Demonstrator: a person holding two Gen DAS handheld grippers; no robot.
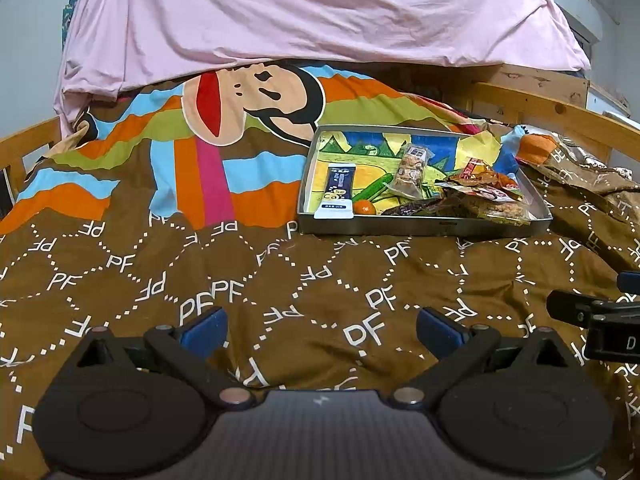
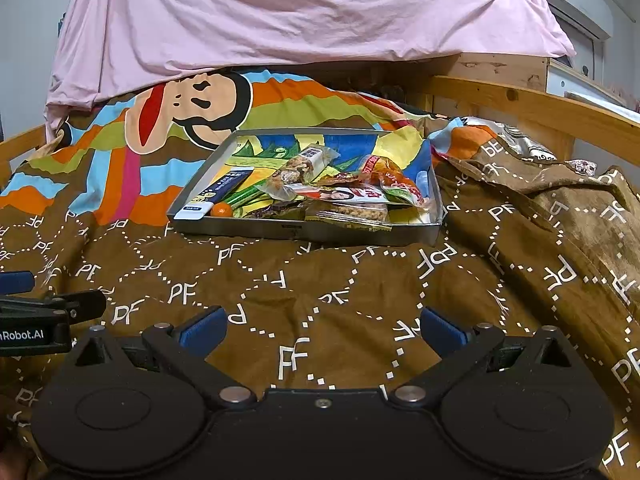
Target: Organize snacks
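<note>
A shallow metal tray (image 1: 424,227) (image 2: 304,232) with a colourful printed bottom rests on the brown quilt ahead. Inside lie a dark blue snack bar (image 1: 337,191) (image 2: 216,195), a small orange ball (image 1: 365,208) (image 2: 221,210), a clear-wrapped grain bar (image 1: 412,171) (image 2: 298,170) and a pile of red and orange packets (image 1: 486,184) (image 2: 372,188). My left gripper (image 1: 322,330) stands open over the quilt, well short of the tray. My right gripper (image 2: 324,328) is also open with nothing between its fingers. Each gripper shows at the other view's edge.
The brown "PF" quilt (image 1: 280,288) (image 2: 320,288) covers a bed with wooden rails (image 1: 560,110) (image 2: 520,100). A pink sheet (image 1: 304,12) (image 2: 296,12) hangs behind. Folded quilt and a silver wrapper (image 2: 524,142) lie right of the tray.
</note>
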